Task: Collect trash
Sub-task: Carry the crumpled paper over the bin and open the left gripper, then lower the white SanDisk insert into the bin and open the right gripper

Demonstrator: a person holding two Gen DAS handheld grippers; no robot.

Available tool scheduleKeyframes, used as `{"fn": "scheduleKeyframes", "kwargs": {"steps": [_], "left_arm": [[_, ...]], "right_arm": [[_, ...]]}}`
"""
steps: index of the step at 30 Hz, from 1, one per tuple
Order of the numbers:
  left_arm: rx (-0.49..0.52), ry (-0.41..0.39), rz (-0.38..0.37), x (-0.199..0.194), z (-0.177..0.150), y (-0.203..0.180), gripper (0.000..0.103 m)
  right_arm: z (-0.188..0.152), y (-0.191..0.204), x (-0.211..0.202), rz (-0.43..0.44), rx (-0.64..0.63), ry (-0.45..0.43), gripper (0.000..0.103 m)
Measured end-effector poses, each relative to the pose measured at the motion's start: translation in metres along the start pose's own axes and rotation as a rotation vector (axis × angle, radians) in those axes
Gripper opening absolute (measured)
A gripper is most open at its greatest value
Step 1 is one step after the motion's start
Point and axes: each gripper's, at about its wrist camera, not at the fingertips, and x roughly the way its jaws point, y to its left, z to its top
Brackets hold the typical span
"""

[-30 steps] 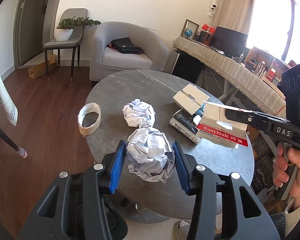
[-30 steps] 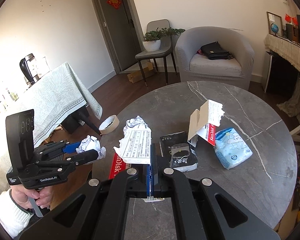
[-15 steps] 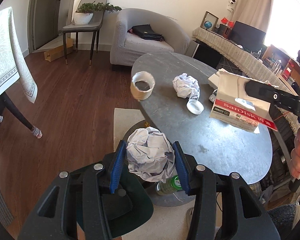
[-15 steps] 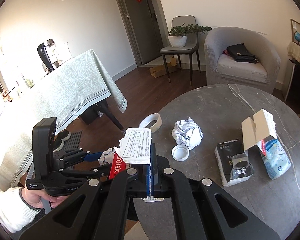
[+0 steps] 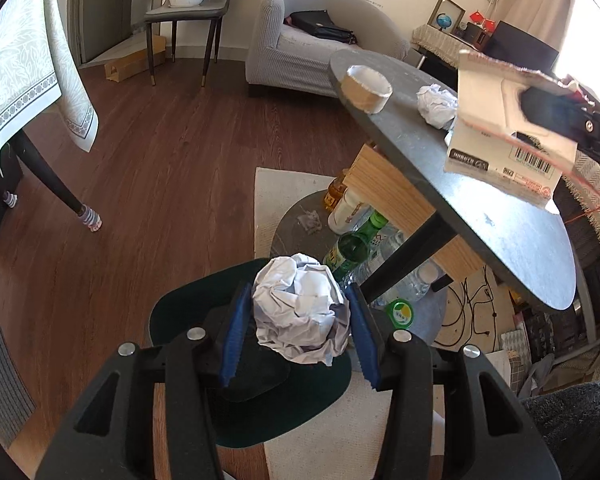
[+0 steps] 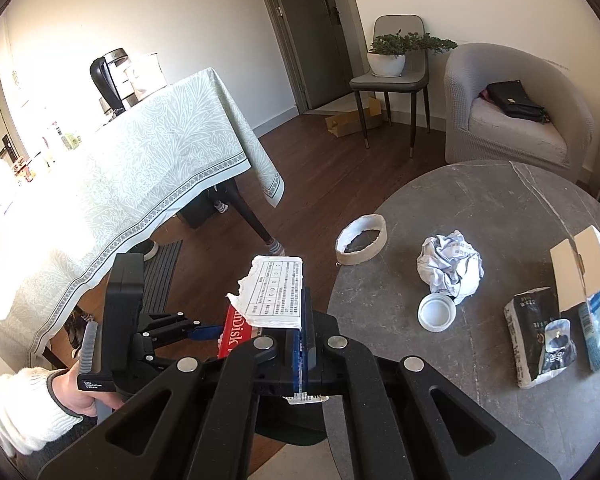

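Note:
My left gripper (image 5: 298,330) is shut on a crumpled white paper ball (image 5: 300,314) and holds it over a dark green bin (image 5: 188,320) on the floor beside the round grey table (image 5: 500,232). My right gripper (image 6: 302,340) is shut on a torn SanDisk cardboard box (image 6: 274,294), held past the table's left edge; the box also shows in the left wrist view (image 5: 508,132). On the table lie another paper ball (image 6: 450,266), a white lid (image 6: 436,312), a tape roll (image 6: 362,238), and torn packaging (image 6: 540,340).
Bottles (image 5: 356,240) stand on a lower shelf under the table. A cloth-covered dining table (image 6: 120,184) stands to the left. An armchair (image 6: 516,112) and a chair with a plant (image 6: 392,68) stand at the back. The floor is brown wood.
Both grippers have moved left off the table and lower. The paper ball now hangs over the green bin, and the box has followed past the table edge.

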Motion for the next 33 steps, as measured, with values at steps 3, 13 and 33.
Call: {"fn": "scheduleKeyframes", "kwargs": {"steps": [3, 13, 33], "left_arm": [[0.01, 0.043, 0.017, 0.009, -0.01, 0.005, 0.051], [0.026, 0.141, 0.043, 0.028, -0.036, 0.028, 0.058], [-0.064, -0.028, 0.058, -0.037, -0.027, 0.066, 0.051]], "right_arm": [[0.001, 0.009, 0.01, 0.01, -0.009, 0.015, 0.0], [-0.004, 0.03, 0.047, 0.009, -0.045, 0.109, 0.0], [-0.031, 0.067, 0.122, -0.024, -0.135, 0.288, 0.0]]}}
